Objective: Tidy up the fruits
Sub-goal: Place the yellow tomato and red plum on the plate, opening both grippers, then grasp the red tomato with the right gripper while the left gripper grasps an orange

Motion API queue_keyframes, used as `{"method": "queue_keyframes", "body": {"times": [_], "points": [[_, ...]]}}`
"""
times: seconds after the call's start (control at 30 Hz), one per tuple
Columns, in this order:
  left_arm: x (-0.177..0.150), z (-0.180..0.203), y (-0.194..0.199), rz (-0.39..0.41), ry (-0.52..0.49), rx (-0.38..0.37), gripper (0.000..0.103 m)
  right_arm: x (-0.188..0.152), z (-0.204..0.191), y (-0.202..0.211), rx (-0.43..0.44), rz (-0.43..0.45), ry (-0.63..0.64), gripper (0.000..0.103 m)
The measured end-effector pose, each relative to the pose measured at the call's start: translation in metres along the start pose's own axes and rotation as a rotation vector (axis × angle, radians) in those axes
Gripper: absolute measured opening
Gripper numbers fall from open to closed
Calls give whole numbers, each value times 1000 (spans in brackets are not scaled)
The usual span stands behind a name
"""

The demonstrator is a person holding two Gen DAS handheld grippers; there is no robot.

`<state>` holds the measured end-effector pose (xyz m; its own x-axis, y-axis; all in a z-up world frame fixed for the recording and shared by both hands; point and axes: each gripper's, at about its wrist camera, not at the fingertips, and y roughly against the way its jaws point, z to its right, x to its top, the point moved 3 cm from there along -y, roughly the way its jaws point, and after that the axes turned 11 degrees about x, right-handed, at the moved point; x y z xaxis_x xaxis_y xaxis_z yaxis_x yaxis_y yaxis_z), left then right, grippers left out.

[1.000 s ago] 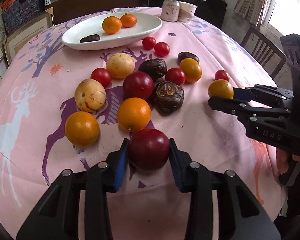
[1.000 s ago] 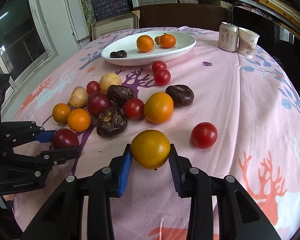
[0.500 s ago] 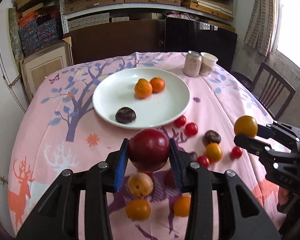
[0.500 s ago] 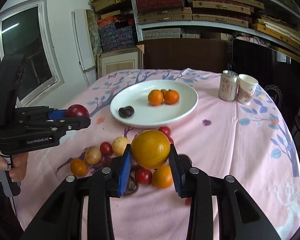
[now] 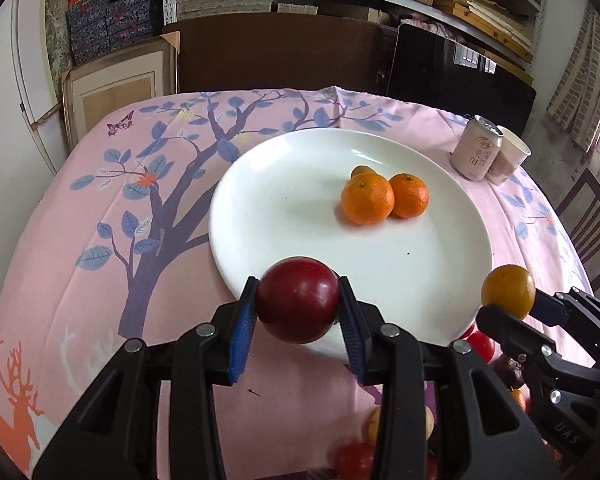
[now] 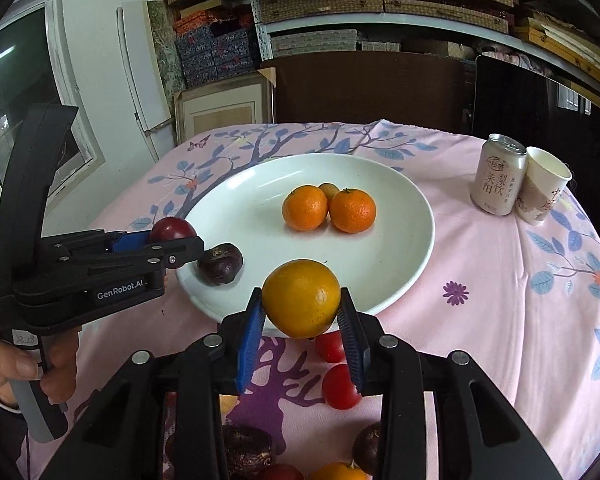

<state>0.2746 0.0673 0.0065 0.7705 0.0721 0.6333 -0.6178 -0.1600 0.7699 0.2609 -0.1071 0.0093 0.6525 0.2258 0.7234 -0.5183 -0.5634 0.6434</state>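
Hovering at the near rim of the round white ceramic plate (image 5: 284, 184), the left gripper (image 5: 298, 312) pinched a glossy dark-red round fruit (image 5: 298, 300) between its blue pads, the open plate floor lying straight ahead and below. The right gripper (image 6: 302, 312) clamped a yellow-orange round fruit (image 6: 301, 298) at the same near rim, further right – both equally close to the dish. On the plate sat 2 small orange tangerines (image 6: 328, 208) touching each other, a smaller yellowish fruit behind them, and a dark purple wrinkled fruit (image 6: 220, 263) just beside the left gripper's tip – the likeliest obstacle. A pink drink can (image 6: 498, 180) and paper cup (image 6: 542, 192) stood well apart.
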Motion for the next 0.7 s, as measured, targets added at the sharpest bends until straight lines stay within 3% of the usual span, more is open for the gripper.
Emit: {"method": "queue_keyframes", "body": {"times": [0.27, 0.33, 0.4, 0.57, 0.7], "points": [[4, 1, -15, -32, 53, -32, 40, 3, 8, -15, 26, -16, -57, 42], [5, 0, -9, -8, 67, -30, 60, 3, 12, -12, 20, -2, -77, 44], [5, -1, 0, 29, 62, -2, 72, 1, 14, -5, 24, 4, -88, 44], [-9, -6, 23, 40, 38, -9, 78, -13, 18, 18, 13, 20, -91, 46], [-28, -11, 41, 52, 42, -8, 84, -29, 20, 40, 7, 30, -96, 57]]}}
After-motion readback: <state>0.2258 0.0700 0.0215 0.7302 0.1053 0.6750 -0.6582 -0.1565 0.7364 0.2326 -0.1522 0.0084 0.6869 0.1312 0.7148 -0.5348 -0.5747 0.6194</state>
